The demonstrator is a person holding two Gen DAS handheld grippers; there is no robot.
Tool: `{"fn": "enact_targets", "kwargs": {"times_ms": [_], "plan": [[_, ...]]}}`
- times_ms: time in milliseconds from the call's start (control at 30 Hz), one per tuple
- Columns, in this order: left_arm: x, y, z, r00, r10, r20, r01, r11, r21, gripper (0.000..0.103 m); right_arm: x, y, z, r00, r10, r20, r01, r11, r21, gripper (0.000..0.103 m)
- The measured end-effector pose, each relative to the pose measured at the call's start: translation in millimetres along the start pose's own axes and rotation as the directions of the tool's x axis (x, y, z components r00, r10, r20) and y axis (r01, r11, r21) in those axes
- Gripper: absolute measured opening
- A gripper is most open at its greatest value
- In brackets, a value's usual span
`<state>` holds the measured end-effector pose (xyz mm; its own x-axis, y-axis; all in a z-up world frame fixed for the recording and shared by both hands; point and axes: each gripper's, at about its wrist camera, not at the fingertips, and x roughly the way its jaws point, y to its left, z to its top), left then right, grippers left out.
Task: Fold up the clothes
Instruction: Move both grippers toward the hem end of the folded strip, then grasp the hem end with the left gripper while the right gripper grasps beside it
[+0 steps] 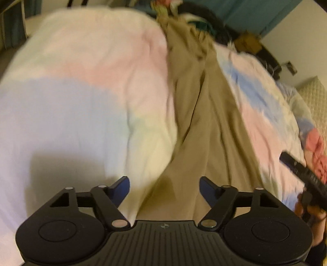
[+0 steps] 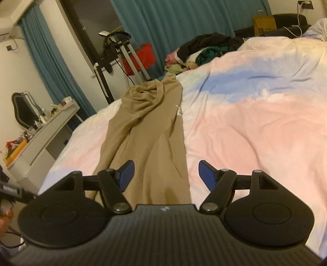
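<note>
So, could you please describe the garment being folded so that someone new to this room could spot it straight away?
Start at the big bed with the pastel pink, blue and white duvet. A long tan garment lies stretched out along it, running away from both open claws toward a heap of dark and colourful clothes at the far end. It is the only plain tan piece, and the only one laid out flat.

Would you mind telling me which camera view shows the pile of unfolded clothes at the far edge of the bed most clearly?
The right wrist view: the pile of clothes is sharp there, with black, green and pink items separable. The left wrist view is motion-blurred and catches only a sliver at the top edge, beyond the tan garment.
</note>
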<state>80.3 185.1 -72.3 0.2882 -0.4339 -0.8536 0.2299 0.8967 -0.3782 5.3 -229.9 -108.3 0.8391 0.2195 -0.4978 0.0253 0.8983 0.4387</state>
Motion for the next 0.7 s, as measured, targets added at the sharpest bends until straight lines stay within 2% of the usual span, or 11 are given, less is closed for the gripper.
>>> {"fn": "enact_targets", "kwargs": {"times_ms": [67,167,267,433,500,567,700], "plan": [[13.7,5.7,-5.3,0.999,0.0,-0.046,0.0,1.0,0.011,0.049,3.9,-1.7,-0.1,1.0,-0.004,-0.009,0.005,1.0,0.015,0.072],[27.1,10.2,-8.5,0.996,-0.019,-0.083,0.022,0.999,0.034,0.038,7.1,-1.8,-0.6,1.0,-0.007,-0.014,0.007,1.0,0.016,0.072],[31.1,11.0,-12.4,0.996,-0.05,-0.072,0.055,0.996,0.066,0.035,7.7,-0.8,-1.7,1.0,-0.01,-0.019,0.01,1.0,0.003,0.072],[36.3,12.2,-12.9,0.997,-0.065,-0.043,0.069,0.993,0.097,0.031,9.1,-1.0,-3.4,0.999,-0.006,-0.033,0.006,1.0,0.006,0.072],[37.0,2.0,-14.9,0.996,-0.07,-0.055,0.077,0.987,0.14,0.016,9.2,-0.2,-4.1,0.999,-0.009,-0.037,0.009,1.0,0.002,0.072],[34.0,-13.0,-17.5,0.996,-0.062,-0.061,0.072,0.98,0.187,0.014,9.4,0.2,-4.5,0.999,-0.011,-0.04,0.011,1.0,0.003,0.072],[17.9,-54.0,-24.2,0.999,-0.018,-0.043,0.03,0.958,0.285,0.001,10.4,-1.7,-4.0,0.999,-0.018,-0.047,0.018,1.0,0.013,0.072]]}}
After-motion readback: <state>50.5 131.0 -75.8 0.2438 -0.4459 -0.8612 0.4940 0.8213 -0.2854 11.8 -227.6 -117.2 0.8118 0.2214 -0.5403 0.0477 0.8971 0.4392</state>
